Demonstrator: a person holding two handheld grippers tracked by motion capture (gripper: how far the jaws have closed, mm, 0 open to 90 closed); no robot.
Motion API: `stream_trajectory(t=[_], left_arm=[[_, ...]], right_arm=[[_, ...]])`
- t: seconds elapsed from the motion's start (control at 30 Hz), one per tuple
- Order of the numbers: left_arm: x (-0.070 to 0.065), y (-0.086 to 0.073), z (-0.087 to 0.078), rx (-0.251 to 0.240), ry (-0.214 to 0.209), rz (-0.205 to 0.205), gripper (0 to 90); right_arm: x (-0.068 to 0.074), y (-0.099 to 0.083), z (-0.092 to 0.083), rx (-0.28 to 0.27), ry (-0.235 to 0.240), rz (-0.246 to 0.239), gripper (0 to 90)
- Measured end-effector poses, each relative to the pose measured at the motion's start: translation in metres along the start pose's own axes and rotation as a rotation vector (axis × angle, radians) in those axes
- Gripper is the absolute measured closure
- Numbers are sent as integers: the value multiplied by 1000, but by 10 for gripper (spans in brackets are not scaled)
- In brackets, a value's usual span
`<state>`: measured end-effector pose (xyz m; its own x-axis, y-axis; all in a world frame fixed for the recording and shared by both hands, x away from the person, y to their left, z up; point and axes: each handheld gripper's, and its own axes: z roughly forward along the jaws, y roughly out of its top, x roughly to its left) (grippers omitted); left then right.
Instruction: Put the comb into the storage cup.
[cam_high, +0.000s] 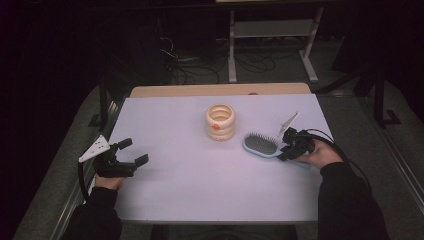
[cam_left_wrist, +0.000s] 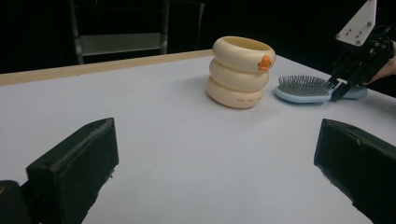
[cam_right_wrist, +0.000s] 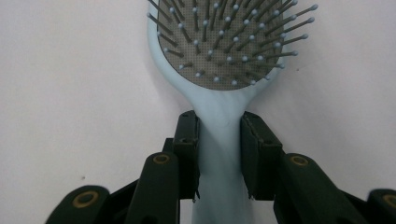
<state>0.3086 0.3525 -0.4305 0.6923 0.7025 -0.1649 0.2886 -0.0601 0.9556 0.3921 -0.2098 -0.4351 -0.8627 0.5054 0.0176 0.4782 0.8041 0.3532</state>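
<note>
A light blue hairbrush (cam_high: 260, 144) lies bristles up on the white table (cam_high: 200, 185), right of centre. My right gripper (cam_high: 287, 148) is shut on its handle just behind the head. In the right gripper view both pads press the sides of the handle (cam_right_wrist: 219, 154), below the bristled head (cam_right_wrist: 224, 42). My left gripper (cam_high: 134, 151) rests open near the table's left edge with nothing between its jaws. From the left gripper view I see the brush (cam_left_wrist: 303, 88) and the right gripper (cam_left_wrist: 343, 86) across the table.
A cream container of three stacked rings with an orange mark (cam_high: 220, 121) (cam_left_wrist: 240, 72) stands upright at the table's centre back, just left of the brush. A wooden strip (cam_high: 220, 90) runs along the far edge. A metal stand (cam_high: 272, 30) and cables stand on the floor beyond.
</note>
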Motion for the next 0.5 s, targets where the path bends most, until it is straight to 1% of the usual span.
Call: stream_trajectory(t=[0.1, 0.37, 0.5], left_arm=[[0, 0, 1, 6, -3, 1, 0], [-1, 0, 0, -3, -7, -1, 0], [-2, 1, -1, -10, -9, -1, 0]], right_arm=[[3, 2, -3, -14, -10, 4, 686], [9, 8, -16, -70, -31, -3, 687], [11, 8, -22, -80, -40, 2, 687]])
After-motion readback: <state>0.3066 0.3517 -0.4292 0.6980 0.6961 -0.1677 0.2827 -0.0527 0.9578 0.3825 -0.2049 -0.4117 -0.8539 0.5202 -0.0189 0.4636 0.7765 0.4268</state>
